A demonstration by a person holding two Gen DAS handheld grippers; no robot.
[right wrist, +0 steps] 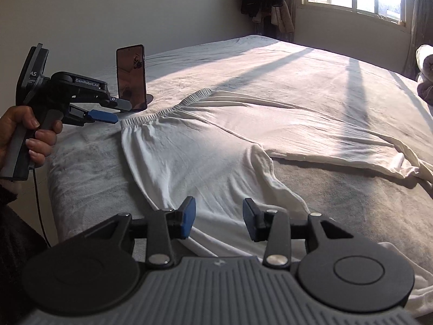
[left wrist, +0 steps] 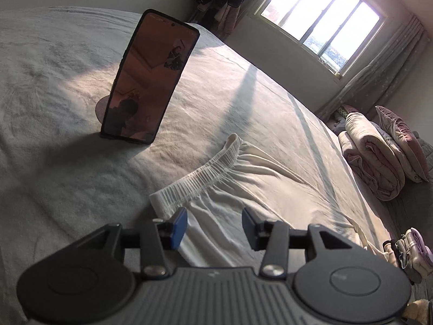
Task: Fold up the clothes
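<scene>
Garment: white trousers (right wrist: pixel 205 146) spread flat on the bed (right wrist: pixel 89 168), waistband (right wrist: pixel 162 113) at 11 o'clock.
Handling: likely light, limp, wrinkle-prone — best pinched at waistband corners.
Left gripper (left wrist: pixel 214 226): spread, empty.
Right gripper (right wrist: pixel 219 216): spread, empty — above the near leg.

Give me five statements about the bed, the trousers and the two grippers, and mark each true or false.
1. The white trousers lie spread on the bed. True.
2. The left gripper is clamped on the waistband. False: its jaws stand apart, gripping nothing.
3. A phone stands upright on the bed. True.
4. The right gripper holds a sock. False: its jaws are open and empty.
5. The trousers are folded in half. False: both legs lie spread apart.
</scene>
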